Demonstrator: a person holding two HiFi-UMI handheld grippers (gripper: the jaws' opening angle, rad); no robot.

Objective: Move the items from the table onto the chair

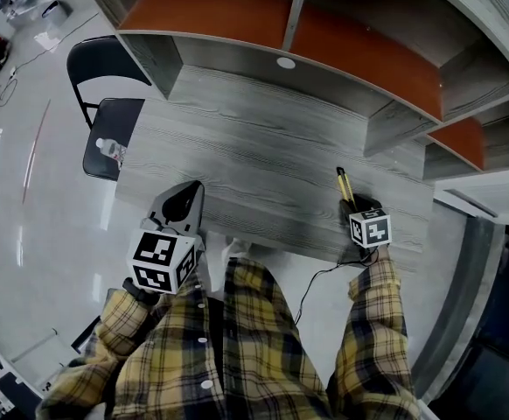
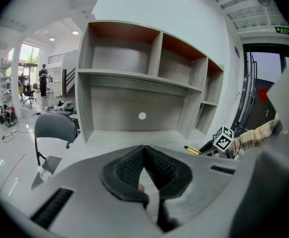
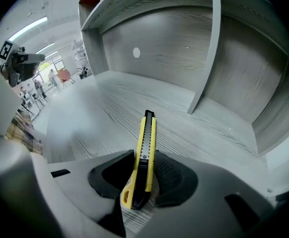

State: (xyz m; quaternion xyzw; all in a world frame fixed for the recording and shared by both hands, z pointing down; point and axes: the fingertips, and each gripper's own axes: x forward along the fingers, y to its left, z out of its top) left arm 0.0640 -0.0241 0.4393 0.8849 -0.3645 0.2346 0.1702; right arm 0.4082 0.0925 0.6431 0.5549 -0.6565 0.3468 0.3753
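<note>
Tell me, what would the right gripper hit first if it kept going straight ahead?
The yellow-and-black utility knife, lying between the right gripper's open jaws on the grey wood-grain table; likely the table itself right after.

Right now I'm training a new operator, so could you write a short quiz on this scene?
1. Which item sits between the open right tongs?
A) a marker pen
B) a yellow utility knife
C) nothing
2. True or false: the left tongs are wide open.
3. Fill in: the plastic bottle lies on the seat of the ____.

Key:
1. B.
2. False; they are shut, with nothing in them.
3. chair.
</note>
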